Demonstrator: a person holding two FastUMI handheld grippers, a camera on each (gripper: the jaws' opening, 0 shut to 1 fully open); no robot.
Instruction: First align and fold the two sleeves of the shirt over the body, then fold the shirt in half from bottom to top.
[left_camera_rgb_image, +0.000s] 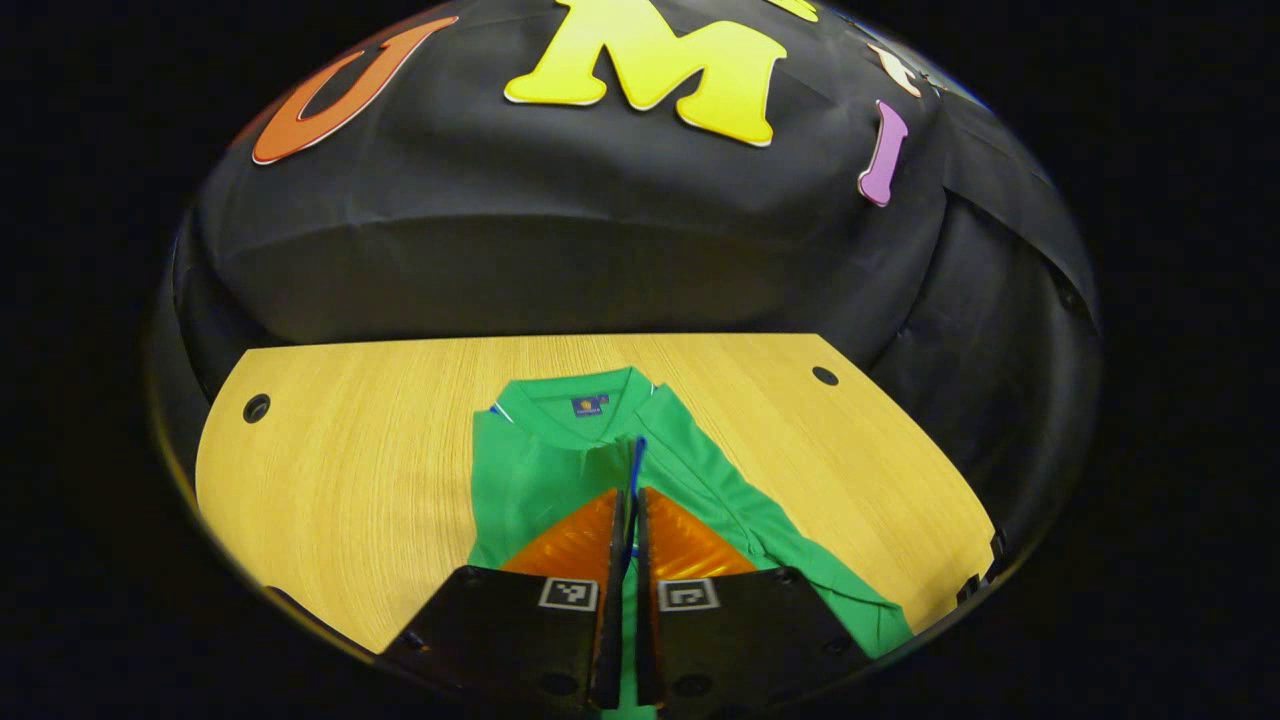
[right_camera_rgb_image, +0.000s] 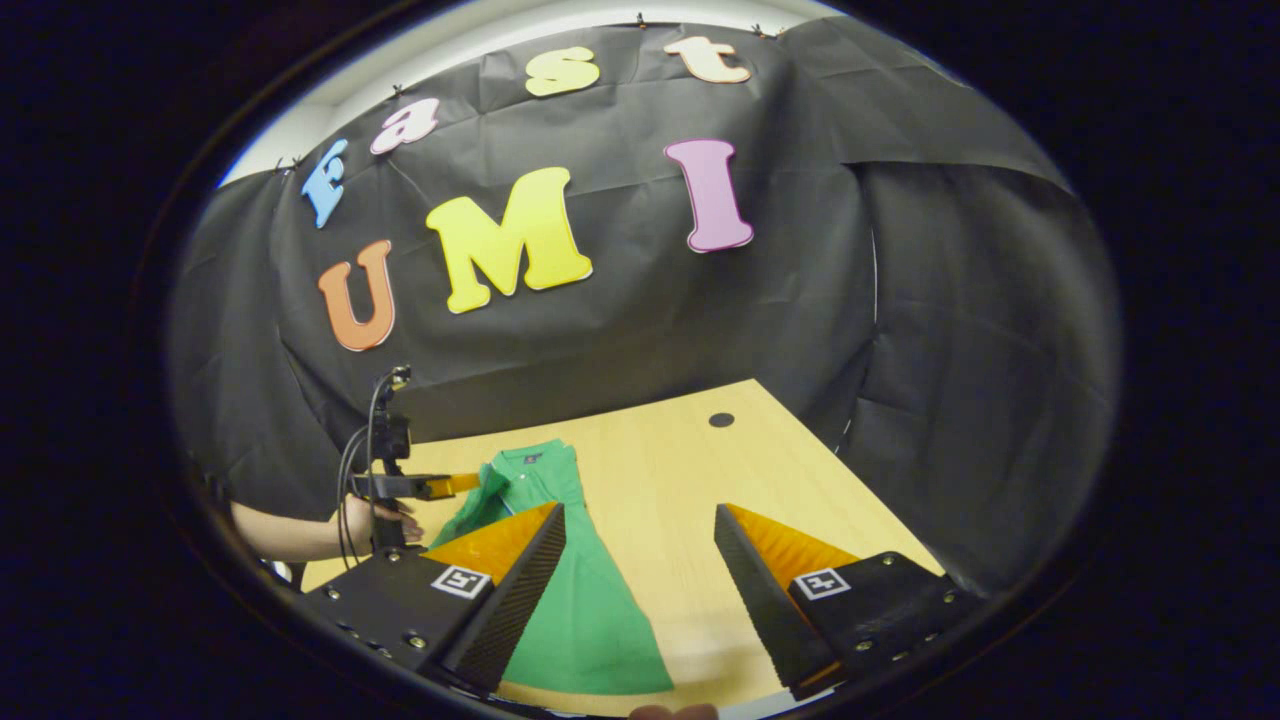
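Your left gripper (left_camera_rgb_image: 627, 500) is pinching a sleeve (left_camera_rgb_image: 610, 462) of the green shirt (left_camera_rgb_image: 720, 490), fingers nearly together on the cloth with blue trim between them. Keep that pinch firm and be laying the sleeve flat across the body, edges aligned. The shirt is lying on the wooden table (left_camera_rgb_image: 350, 450), collar toward the wall. Your right gripper (right_camera_rgb_image: 640, 560) is hovering wide open above the shirt's hem side, holding nothing.

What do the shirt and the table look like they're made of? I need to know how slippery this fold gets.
Shirt: green, apparently a smooth, faintly shiny knit, possibly synthetic; it drapes in soft folds, with a stiffer collar. Table: light wood-grain top, likely laminate given its even, flat sheen. Cloth could slide easily on it, I'd guess. The left gripper pinches a blue-edged fold of the shirt.
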